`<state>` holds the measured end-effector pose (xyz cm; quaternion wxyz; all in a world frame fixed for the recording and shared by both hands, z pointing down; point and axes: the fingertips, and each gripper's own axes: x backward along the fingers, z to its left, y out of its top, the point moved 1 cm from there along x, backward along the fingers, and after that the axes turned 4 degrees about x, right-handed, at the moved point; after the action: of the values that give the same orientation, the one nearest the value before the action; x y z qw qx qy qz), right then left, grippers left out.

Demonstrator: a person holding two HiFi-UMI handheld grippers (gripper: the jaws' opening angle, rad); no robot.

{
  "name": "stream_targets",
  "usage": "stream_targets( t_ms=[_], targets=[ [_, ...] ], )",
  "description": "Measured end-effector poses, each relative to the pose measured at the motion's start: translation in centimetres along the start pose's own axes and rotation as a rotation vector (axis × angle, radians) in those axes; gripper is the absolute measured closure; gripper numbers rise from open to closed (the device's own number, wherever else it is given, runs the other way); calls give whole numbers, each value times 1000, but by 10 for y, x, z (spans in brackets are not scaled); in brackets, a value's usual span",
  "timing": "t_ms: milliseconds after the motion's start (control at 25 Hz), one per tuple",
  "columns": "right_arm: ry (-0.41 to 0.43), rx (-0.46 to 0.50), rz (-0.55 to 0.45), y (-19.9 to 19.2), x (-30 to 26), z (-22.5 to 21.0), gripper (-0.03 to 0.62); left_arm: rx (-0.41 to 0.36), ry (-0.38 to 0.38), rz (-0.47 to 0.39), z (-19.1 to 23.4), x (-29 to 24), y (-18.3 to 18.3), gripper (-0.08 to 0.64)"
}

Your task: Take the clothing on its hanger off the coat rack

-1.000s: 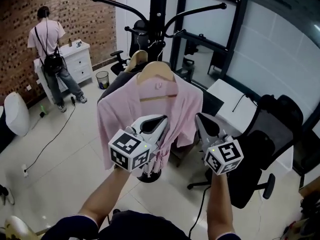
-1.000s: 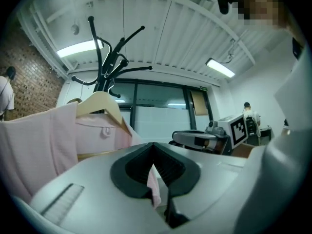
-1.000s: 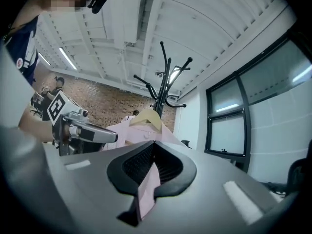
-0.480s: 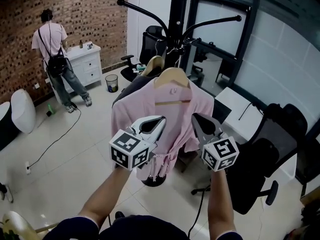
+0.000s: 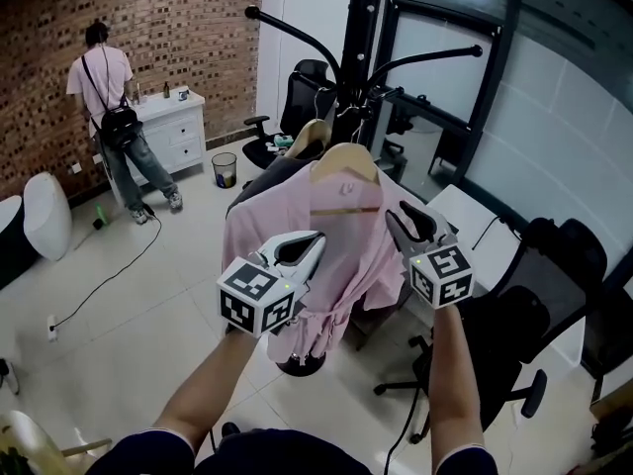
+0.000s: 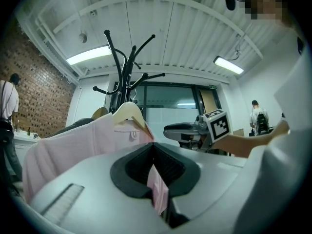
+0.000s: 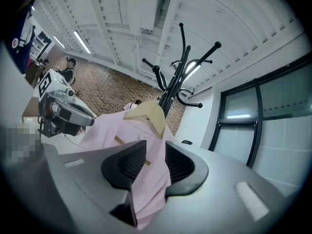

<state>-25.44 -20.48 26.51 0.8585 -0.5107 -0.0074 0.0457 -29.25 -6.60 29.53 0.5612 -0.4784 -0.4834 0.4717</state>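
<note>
The coat rack (image 5: 371, 38) is cut off by the top edge of the head view, and the pink garment (image 5: 341, 240) hides its lower pole. The things (image 5: 163, 92) on the white cabinet (image 5: 180, 132) are too small to name.

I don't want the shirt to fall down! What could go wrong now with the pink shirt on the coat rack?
The right gripper is opening its jaws with pink cloth between them, so only the left gripper grips the pink shirt. A pull on cloth alone might slide it off the wooden hanger. The dark garment hangs close behind on the coat rack and could get dragged along.
</note>
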Motion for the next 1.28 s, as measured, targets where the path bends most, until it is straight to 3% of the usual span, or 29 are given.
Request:
stream_targets(
  t_ms=[160, 440, 640, 720, 840, 880, 1280],
  targets=[
    [29, 61, 43, -7, -24, -17, 409, -2, 12, -5, 3, -2, 0, 548],
    [120, 141, 113, -12, -67, -30, 340, -8, 34, -10, 14, -7, 4, 548],
    [188, 230, 191, -20, -95, -29, 336, -16, 40, 6, 17, -8, 5, 548],
    [198, 270, 208, -22, -103, -28, 351, -16, 43, 10, 18, -6, 4, 548],
    [179, 373, 221, -24, -105, -24, 487, -10, 43, 21, 17, -4, -1, 548],
    [174, 396, 220, -24, -104, -22, 505, -9, 42, 25, 16, -3, -3, 548],
    [71, 412, 186, -13, -78, -33, 520, 1, 19, 32, 7, 0, -13, 548]
  ],
)
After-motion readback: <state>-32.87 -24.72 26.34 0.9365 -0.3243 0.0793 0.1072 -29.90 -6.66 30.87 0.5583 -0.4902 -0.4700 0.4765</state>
